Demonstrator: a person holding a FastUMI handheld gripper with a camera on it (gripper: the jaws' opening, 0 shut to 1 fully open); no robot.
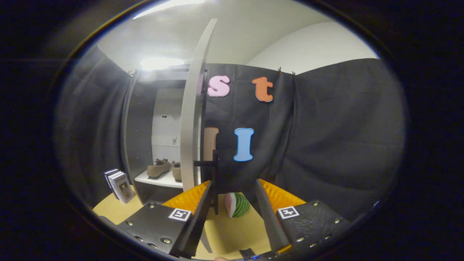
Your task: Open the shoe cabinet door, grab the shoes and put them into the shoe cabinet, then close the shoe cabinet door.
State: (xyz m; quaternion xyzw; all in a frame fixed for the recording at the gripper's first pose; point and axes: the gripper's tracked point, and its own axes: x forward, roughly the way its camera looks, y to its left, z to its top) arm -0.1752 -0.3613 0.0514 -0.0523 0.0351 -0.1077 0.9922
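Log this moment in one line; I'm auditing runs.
door open | shoes on shelf | gripper open, door handle between fingers

Your open door [192,119] hides part of the second shoe [177,171] on the shelf; the left finger [195,214] covers the handle's [215,181] base.

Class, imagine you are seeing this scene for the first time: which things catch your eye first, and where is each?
The pale cabinet door stands open, edge-on, just ahead of the gripper, whose fingers are apart with nothing between them. Left of the door, a pair of brown shoes sits on a white shelf inside the shoe cabinet. A watermelon-slice toy lies on the yellow table just beyond the fingers.
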